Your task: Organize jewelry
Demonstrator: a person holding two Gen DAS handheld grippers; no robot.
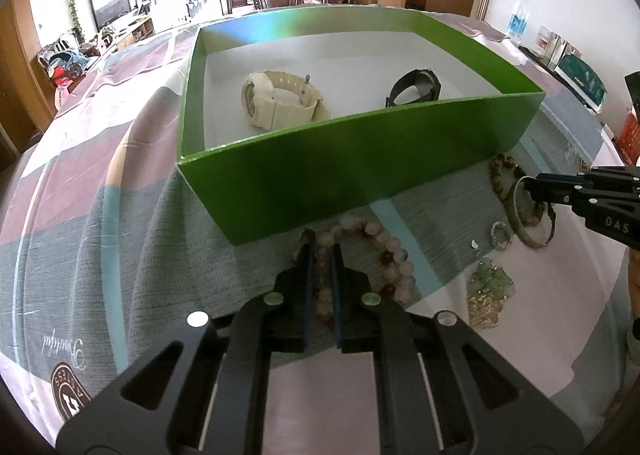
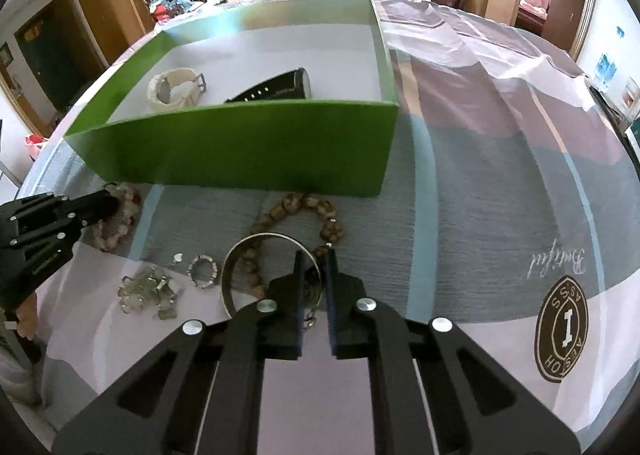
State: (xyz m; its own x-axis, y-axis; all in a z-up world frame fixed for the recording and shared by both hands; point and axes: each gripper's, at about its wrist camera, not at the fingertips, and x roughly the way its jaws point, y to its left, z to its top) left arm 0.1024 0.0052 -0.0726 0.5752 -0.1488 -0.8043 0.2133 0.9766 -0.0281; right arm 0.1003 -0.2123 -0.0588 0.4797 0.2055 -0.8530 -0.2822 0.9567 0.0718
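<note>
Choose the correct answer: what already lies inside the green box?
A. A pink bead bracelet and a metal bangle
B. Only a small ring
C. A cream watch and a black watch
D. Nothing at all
C: the cream watch and the black watch lie on the white floor of the green box, while the bead bracelets, the bangle and the ring are outside it on the tablecloth.

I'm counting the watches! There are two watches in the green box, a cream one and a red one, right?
Almost. The green box does hold two watches, but none is red. One is the cream watch and the other is a black watch. The left wrist view shows both lying on the box's white floor.
</note>
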